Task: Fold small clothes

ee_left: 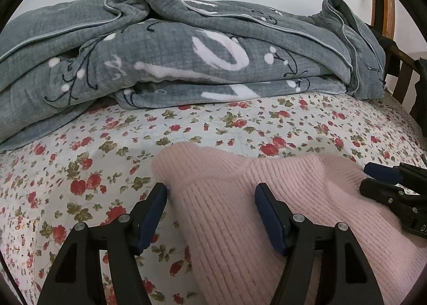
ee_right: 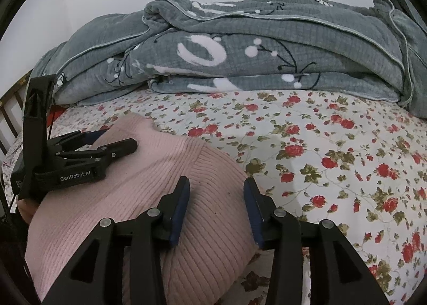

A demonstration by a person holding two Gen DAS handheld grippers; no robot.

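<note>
Working on a floral bedsheet, grey blanket heaped behind. Pink knit garment lies folded near me. Left gripper and right gripper both released, straddling its edges. My judgement: fold laid; next, smooth or regrasp an edge.

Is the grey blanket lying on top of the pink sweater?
No. The grey blanket is heaped farther back on the bed, with bare floral sheet between it and the pink sweater.

I'm seeing both grippers pointing down and forward, side by side. Left gripper is standing with jaws wide apart, nothing pinched. Right gripper is sitting narrower, jaws also apart.
</note>
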